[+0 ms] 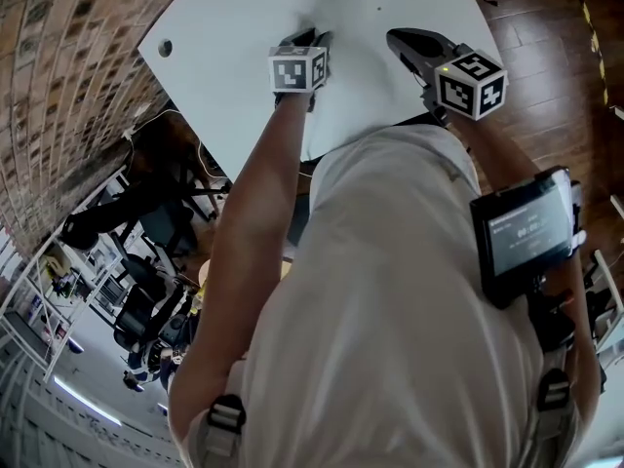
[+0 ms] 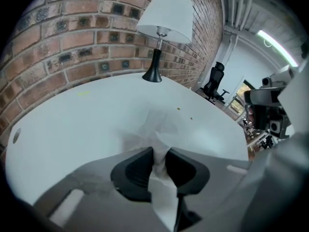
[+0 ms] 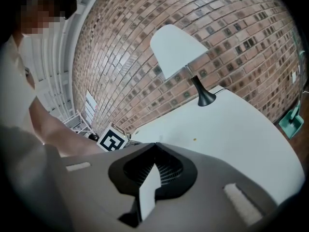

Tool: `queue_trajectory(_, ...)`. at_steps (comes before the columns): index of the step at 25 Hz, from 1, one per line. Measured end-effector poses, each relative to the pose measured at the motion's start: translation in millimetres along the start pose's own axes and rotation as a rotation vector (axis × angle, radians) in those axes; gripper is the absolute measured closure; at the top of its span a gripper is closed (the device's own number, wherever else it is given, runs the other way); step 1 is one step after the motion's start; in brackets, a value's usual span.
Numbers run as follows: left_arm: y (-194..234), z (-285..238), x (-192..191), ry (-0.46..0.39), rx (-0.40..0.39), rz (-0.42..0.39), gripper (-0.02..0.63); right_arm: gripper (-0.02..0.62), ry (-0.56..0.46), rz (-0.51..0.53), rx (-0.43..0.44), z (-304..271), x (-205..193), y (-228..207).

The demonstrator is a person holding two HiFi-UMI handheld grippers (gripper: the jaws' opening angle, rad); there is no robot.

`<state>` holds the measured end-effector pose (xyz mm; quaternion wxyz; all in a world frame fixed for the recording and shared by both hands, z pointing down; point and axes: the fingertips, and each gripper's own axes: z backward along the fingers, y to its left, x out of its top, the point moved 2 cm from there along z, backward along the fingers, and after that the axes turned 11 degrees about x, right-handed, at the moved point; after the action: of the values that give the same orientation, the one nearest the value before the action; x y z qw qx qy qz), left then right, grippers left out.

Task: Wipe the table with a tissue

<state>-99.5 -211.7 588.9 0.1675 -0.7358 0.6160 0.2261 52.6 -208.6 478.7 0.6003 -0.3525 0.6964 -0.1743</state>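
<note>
The left gripper [image 1: 310, 37] [image 2: 159, 156] points down at the white worktop [image 1: 244, 27] [image 2: 72, 124] with its jaws pinching a white tissue [image 2: 159, 129]. In the left gripper view the tissue runs up through the narrow gap between the two dark pads. Past the tips it spreads in crumpled folds that lie on the worktop just ahead.

The right gripper [image 1: 400, 39] [image 3: 154, 146] hangs over the worktop's near edge, well apart from the tissue, with its jaw tips pressed together. Behind the tips a flat white strip shows, and I cannot tell what it is.

Two small dark specks [image 2: 177, 109] sit on the worktop beyond the tissue. At the far edge a table lamp [image 2: 166, 18] [image 3: 178, 47] with a white shade and a black foot stands against the brick wall [image 2: 63, 42]. A round hole [image 1: 165, 47] [image 2: 17, 136] pierces the worktop near one corner.

Each gripper carries a marker cube [image 1: 297, 69] with black-and-white square patterns and no lettering. A dark device [image 1: 522, 232] strapped to the person's right forearm has a lit screen, but its print is too small to read. No brand or label is legible anywhere. A black office chair [image 2: 214, 81] stands in the room beyond the worktop, and a wooden floor [image 1: 546, 57] shows past the right gripper.
</note>
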Motion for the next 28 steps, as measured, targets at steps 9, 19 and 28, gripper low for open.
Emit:
queue_trajectory(9, -35, 31, -43, 0.102, -0.186, -0.022, 0.528, 0.588, -0.008, 0.080, -0.046, 0, -2, 49)
queue_trajectory(19, -12, 77, -68, -0.091, -0.187, 0.112, 0.526, 0.588, -0.020, 0.143, -0.112, 14, -9, 71)
queue_trajectory(28, 0, 88, -71, -0.146, -0.161, 0.139, 0.526, 0.588, -0.016, 0.192, -0.051, 0, -4, 80)
